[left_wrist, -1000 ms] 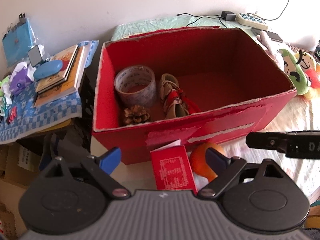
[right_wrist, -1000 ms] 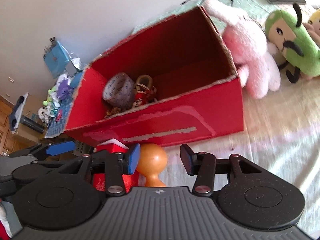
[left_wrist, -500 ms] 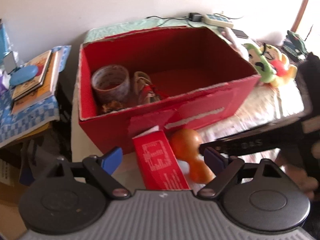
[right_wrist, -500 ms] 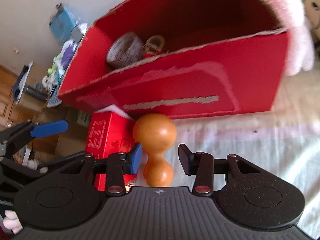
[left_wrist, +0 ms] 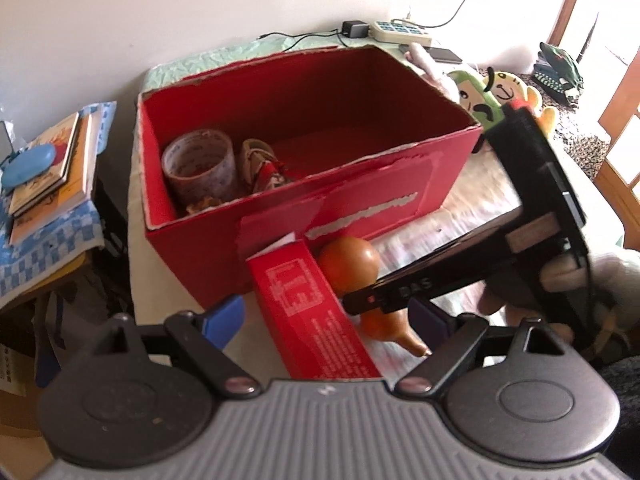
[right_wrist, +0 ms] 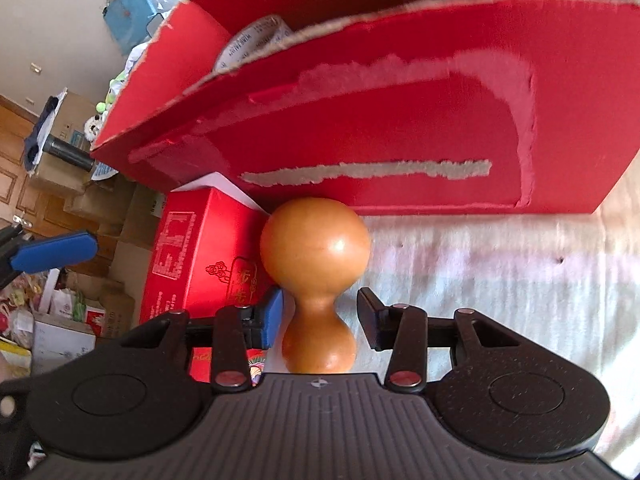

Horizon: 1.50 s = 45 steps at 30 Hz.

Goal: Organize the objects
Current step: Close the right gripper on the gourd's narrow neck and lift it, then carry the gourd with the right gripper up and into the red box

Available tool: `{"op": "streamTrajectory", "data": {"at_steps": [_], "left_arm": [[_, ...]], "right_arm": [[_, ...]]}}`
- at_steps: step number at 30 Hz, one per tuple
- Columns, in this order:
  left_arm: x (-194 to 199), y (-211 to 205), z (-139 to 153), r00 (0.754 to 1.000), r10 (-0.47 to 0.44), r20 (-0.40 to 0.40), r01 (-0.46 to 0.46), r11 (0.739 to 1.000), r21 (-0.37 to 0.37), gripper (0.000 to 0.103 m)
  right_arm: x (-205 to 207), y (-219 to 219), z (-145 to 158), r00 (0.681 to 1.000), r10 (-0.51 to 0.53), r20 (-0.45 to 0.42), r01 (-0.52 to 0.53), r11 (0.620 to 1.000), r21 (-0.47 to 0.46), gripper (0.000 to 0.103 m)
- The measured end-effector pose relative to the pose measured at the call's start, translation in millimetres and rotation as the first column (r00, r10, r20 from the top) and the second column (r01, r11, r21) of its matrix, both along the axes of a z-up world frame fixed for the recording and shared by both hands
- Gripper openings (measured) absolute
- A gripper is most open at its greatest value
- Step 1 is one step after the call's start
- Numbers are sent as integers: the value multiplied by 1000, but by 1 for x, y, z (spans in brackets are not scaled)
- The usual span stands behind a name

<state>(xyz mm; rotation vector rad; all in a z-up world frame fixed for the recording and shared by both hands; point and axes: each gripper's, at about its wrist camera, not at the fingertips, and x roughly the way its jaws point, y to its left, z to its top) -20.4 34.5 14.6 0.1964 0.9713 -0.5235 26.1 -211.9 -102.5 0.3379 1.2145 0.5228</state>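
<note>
An orange gourd (right_wrist: 316, 272) lies on the bed in front of the big red box (right_wrist: 400, 120). My right gripper (right_wrist: 320, 318) is open, its fingers on either side of the gourd's narrow neck, not closed on it. A small red carton (right_wrist: 200, 264) lies just left of the gourd. In the left wrist view my left gripper (left_wrist: 328, 320) is open over the carton (left_wrist: 316, 312), with the gourd (left_wrist: 348, 264) and the right gripper's body (left_wrist: 460, 276) beside it. The box (left_wrist: 360, 208) holds a tape roll (left_wrist: 198, 168), a small shoe (left_wrist: 264, 168) and a pine cone.
Plush toys (left_wrist: 492, 96) lie right of the box. A power strip (left_wrist: 400, 30) and cables lie behind it. Books and a blue case (left_wrist: 28, 164) sit on a checked cloth at the left. Cardboard boxes (right_wrist: 60, 184) stand on the floor beyond the bed's edge.
My right gripper has moved forward and down, so the gourd's neck now sits between its open fingers. My left gripper has shifted right, closer over the carton.
</note>
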Motion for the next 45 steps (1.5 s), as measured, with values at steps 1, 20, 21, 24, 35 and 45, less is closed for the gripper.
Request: {"op": "streamTrajectory", "data": {"at_steps": [1, 20, 21, 24, 35, 45], "left_arm": [[0, -1, 1, 1000, -5, 0, 5, 1000, -6, 90], [18, -63, -20, 965, -237, -112, 226, 968, -107, 85], [19, -69, -23, 960, -253, -121, 239, 964, -115, 81], [25, -84, -28, 947, -285, -148, 267, 955, -127, 70], [36, -101, 28, 940, -341, 10, 335, 914, -228, 68], [91, -80, 58, 984, -156, 89, 174, 952, -252, 70]], "right_arm": [[0, -1, -1, 1000, 0, -2, 0, 1000, 4, 42], [-23, -75, 19, 982, -190, -21, 191, 978, 85, 31], [-27, -80, 25, 980, -201, -10, 201, 975, 96, 31], [-37, -94, 42, 973, -229, 24, 225, 968, 115, 31], [-34, -107, 116, 941, -252, 225, 211, 959, 189, 31], [51, -80, 147, 907, -234, 351, 177, 966, 187, 31]]}}
